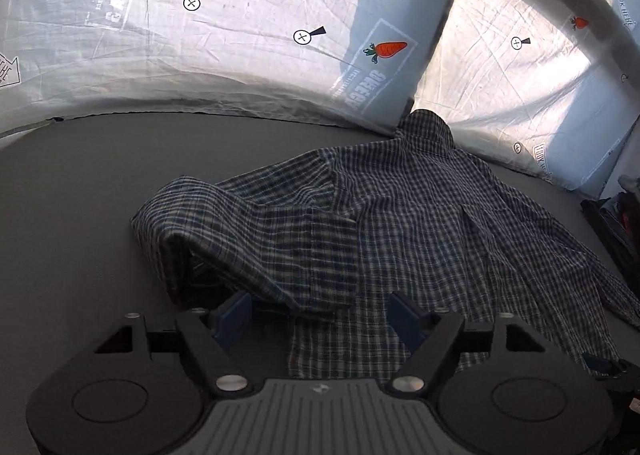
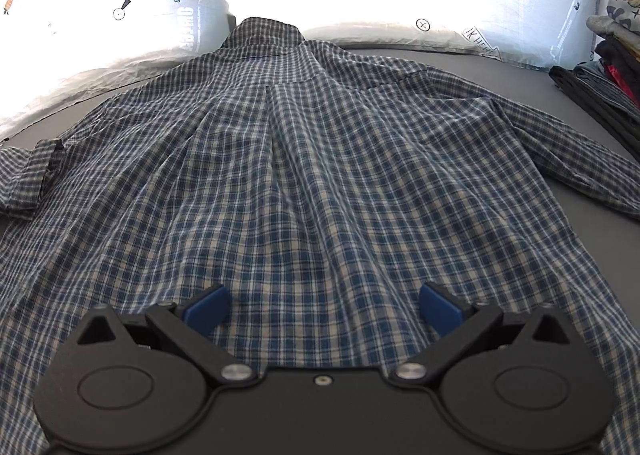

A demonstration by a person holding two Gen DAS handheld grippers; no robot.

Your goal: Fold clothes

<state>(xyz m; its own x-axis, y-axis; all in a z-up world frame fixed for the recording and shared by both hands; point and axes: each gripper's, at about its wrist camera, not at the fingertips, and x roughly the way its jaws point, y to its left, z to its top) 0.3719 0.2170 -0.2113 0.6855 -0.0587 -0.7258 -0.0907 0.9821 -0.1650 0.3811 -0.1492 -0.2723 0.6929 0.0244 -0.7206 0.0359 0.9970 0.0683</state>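
Observation:
A blue and white plaid shirt (image 2: 304, 159) lies back up on the grey surface (image 1: 72, 207), collar at the far side. In the left wrist view the shirt (image 1: 420, 223) has its left sleeve (image 1: 248, 231) folded over onto the body in a loose hump. My left gripper (image 1: 322, 309) is open, its blue pads (image 1: 232, 315) on either side of the sleeve's near edge, holding nothing. My right gripper (image 2: 323, 307) is open and empty, low over the shirt's lower back near the hem. The right sleeve (image 2: 560, 151) lies stretched out to the right.
White pillows (image 1: 200, 35) with carrot prints line the far edge of the surface. A stack of folded clothes (image 2: 608, 67) sits at the far right. Bare grey surface lies left of the shirt in the left wrist view.

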